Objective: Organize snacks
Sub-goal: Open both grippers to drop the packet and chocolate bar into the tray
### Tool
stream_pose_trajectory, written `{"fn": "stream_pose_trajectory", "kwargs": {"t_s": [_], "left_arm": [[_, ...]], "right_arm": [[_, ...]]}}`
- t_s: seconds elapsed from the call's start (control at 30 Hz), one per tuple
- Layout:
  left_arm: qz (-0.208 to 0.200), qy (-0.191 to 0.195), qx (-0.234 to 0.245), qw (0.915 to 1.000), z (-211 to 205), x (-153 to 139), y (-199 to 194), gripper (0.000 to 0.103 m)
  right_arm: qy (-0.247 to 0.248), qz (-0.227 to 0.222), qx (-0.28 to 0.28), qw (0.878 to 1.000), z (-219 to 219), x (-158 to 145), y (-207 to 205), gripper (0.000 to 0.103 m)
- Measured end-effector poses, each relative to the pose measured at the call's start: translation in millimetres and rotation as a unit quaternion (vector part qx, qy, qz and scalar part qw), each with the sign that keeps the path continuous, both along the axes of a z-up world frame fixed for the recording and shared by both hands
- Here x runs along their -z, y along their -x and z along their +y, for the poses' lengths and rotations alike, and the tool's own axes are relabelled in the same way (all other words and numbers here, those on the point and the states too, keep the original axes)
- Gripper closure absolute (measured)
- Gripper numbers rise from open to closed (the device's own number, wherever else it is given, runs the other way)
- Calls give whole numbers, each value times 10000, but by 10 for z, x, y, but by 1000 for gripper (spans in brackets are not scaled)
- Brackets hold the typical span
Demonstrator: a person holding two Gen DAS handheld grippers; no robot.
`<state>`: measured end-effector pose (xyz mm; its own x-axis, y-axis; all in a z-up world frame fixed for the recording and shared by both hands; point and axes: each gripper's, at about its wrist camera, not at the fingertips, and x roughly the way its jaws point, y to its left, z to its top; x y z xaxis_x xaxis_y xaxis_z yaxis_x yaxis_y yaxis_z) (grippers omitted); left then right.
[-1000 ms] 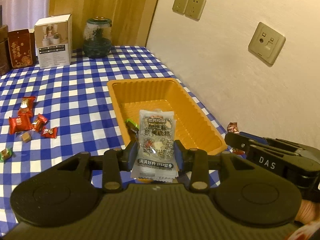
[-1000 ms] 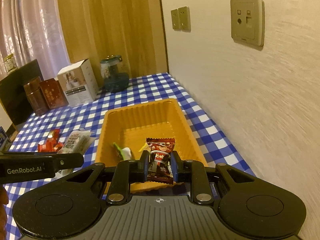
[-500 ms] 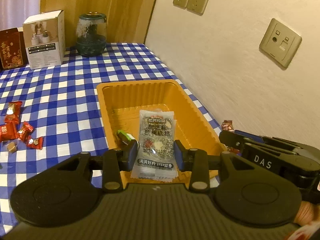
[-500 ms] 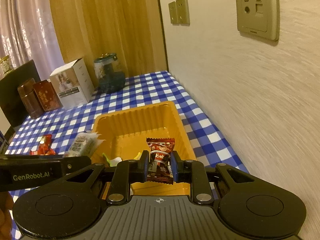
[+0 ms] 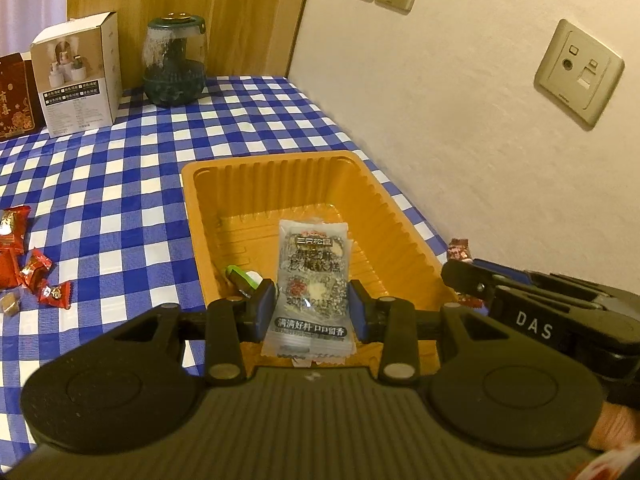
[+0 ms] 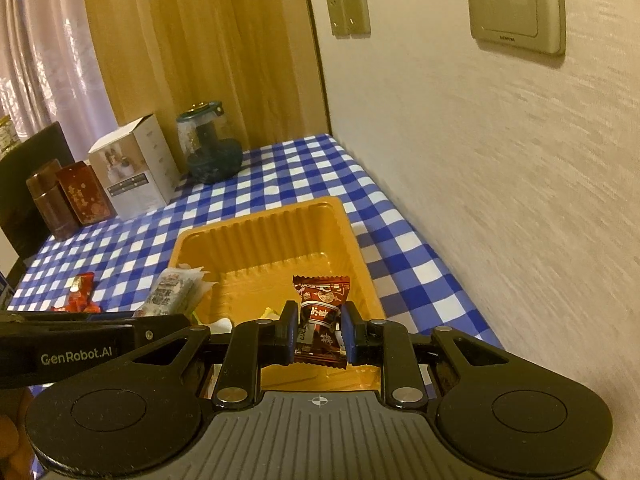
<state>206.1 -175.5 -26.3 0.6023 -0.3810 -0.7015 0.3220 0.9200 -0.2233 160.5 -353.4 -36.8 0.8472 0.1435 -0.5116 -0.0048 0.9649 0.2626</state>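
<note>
I have two grippers, each holding one snack. My left gripper (image 5: 312,306) is closed on a grey sachet (image 5: 312,280), pads pressing both its edges; my right gripper (image 6: 319,334) is nearly shut, pinching a dark red candy (image 6: 322,312).

One orange tray (image 5: 400,216) sits on the blue-checked cloth (image 5: 120,184) beside the wall. Inside it, near the front left corner, lies a green-wrapped sweet (image 5: 240,278); I cannot tell whether the pale wrapper next to it is a second one.

Left of the tray lie several red candies (image 5: 36,270); I cannot count them exactly. At the far end stand one white box (image 5: 80,80), one jar (image 5: 176,64) and one red box (image 5: 14,100).

Both grippers tilt downward, holding their snacks upright over the tray's near end, side by side.
</note>
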Motion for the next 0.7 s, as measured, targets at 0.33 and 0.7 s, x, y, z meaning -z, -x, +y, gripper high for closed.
{"fn": "stream_pose_trajectory", "kwargs": {"t_s": [0.33, 0.7], "left_arm": [[-81, 91, -178, 9998, 142, -1, 13, 60], [-8, 95, -353, 9993, 357, 23, 122, 60]], "right_arm": [[-53, 48, -13, 10000, -5, 22, -8, 80], [-110, 67, -127, 9998, 91, 36, 4, 80]]}}
